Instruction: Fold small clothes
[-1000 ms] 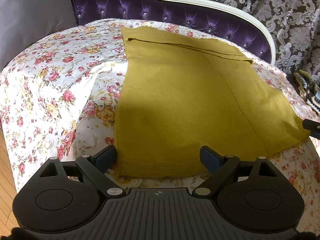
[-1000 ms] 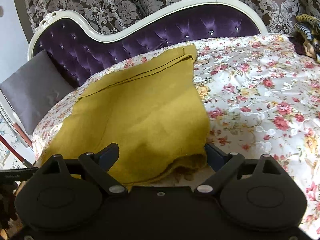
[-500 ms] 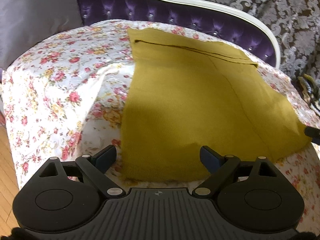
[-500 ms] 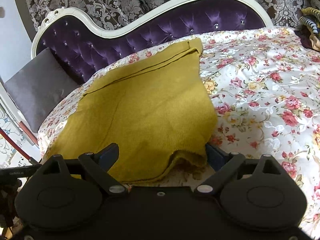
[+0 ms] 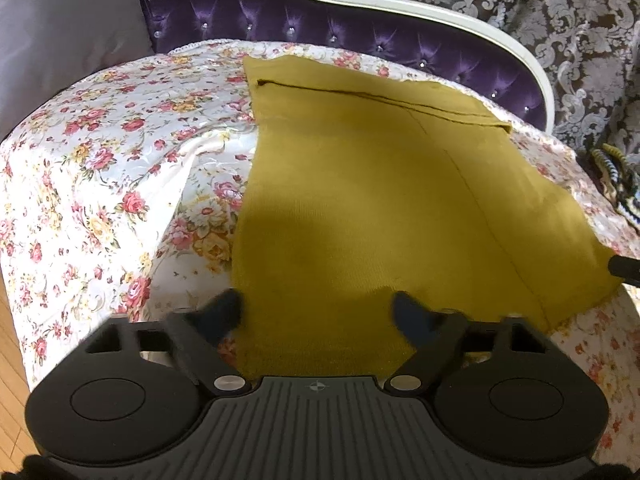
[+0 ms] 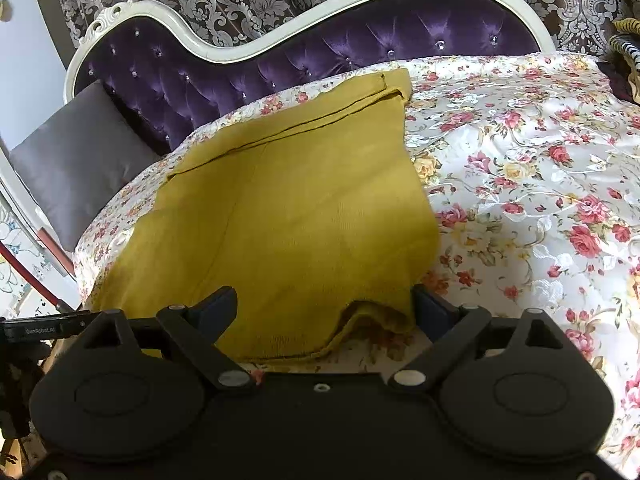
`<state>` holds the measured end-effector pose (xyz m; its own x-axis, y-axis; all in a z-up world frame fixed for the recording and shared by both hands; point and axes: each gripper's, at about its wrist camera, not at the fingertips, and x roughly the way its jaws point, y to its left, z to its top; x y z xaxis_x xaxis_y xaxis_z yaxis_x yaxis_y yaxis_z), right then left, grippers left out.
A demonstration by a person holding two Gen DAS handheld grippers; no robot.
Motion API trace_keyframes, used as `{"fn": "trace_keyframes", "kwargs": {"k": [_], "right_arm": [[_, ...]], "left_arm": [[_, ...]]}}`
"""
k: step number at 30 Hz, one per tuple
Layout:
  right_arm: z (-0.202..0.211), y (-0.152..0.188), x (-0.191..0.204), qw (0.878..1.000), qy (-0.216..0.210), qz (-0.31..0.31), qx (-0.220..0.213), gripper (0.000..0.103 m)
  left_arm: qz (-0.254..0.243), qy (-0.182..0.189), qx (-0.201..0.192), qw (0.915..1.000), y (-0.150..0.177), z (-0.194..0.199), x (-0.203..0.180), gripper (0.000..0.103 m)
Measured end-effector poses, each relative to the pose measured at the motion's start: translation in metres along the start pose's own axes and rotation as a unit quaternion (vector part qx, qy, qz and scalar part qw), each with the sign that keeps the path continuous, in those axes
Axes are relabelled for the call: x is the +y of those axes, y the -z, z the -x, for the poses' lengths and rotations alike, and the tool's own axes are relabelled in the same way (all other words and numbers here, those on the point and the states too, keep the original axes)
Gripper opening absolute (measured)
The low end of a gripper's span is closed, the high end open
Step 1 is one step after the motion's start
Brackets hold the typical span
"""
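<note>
A mustard-yellow knitted garment [image 5: 380,200] lies spread flat on the flowered bed cover [image 5: 100,160], its seamed band toward the headboard. It also shows in the right wrist view [image 6: 288,208]. My left gripper [image 5: 316,312] is open, its fingers astride the garment's near left corner. My right gripper [image 6: 324,304] is open, its fingers astride the near right corner, where the hem [image 6: 372,320] is rumpled and lifted off the cover. The tip of the right gripper [image 5: 624,268] shows at the garment's right corner in the left wrist view.
A purple tufted headboard with a white frame [image 6: 320,48] runs along the back. A grey cushion [image 6: 76,156] sits at the left end. A striped item [image 5: 616,176] lies at the right edge. The bed's left edge drops to a wooden floor [image 5: 8,360].
Both grippers have moved forward over the garment's near edge, so more of the hem lies between the fingers. Both stay open.
</note>
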<state>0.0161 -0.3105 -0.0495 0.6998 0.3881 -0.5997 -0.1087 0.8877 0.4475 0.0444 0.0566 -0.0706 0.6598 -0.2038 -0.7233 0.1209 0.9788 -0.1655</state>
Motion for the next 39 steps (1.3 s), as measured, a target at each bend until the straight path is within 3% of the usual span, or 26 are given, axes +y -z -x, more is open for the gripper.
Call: {"fn": "trace_keyframes", "kwargs": {"k": [1, 3, 4, 5, 6, 8, 9, 17, 31, 39], "right_arm": [[0.0, -0.001, 0.0, 1.0, 0.0, 0.002, 0.002, 0.08], [0.0, -0.002, 0.001, 1.0, 0.002, 0.005, 0.007, 0.054], [-0.001, -0.002, 0.0, 1.0, 0.0, 0.001, 0.011, 0.048], [-0.002, -0.002, -0.002, 1.0, -0.007, -0.007, 0.014, 0.032], [-0.003, -0.002, -0.005, 1.0, -0.012, -0.015, 0.017, 0.017], [-0.003, 0.001, -0.007, 0.999, -0.018, -0.026, 0.018, 0.016], [-0.002, 0.002, -0.007, 0.999, -0.02, -0.03, 0.017, 0.015], [0.011, -0.007, -0.015, 0.995, -0.054, -0.086, -0.008, 0.013], [0.015, -0.05, -0.008, 0.99, -0.087, -0.084, -0.072, 0.013], [0.003, -0.083, -0.01, 0.988, -0.091, -0.068, -0.101, 0.013]], "left_arm": [[0.0, -0.003, -0.001, 1.0, 0.0, 0.001, 0.0, 0.059], [0.002, -0.005, -0.001, 1.0, 0.0, 0.002, 0.002, 0.045], [0.005, -0.007, -0.001, 1.0, 0.0, 0.003, 0.003, 0.042], [0.007, -0.008, -0.001, 0.9999, 0.0, 0.003, 0.004, 0.036], [0.011, -0.011, -0.002, 0.9999, 0.001, 0.004, 0.005, 0.023], [0.024, -0.008, -0.003, 0.9997, 0.003, 0.005, 0.008, 0.009], [0.031, 0.002, -0.005, 0.9995, 0.004, 0.005, 0.011, 0.008], [0.048, 0.03, -0.029, 0.998, -0.006, 0.023, 0.011, 0.006], [0.077, 0.067, -0.091, 0.9906, -0.059, 0.042, 0.023, 0.006], [0.075, 0.076, -0.114, 0.9877, -0.098, 0.033, 0.028, 0.006]]}}
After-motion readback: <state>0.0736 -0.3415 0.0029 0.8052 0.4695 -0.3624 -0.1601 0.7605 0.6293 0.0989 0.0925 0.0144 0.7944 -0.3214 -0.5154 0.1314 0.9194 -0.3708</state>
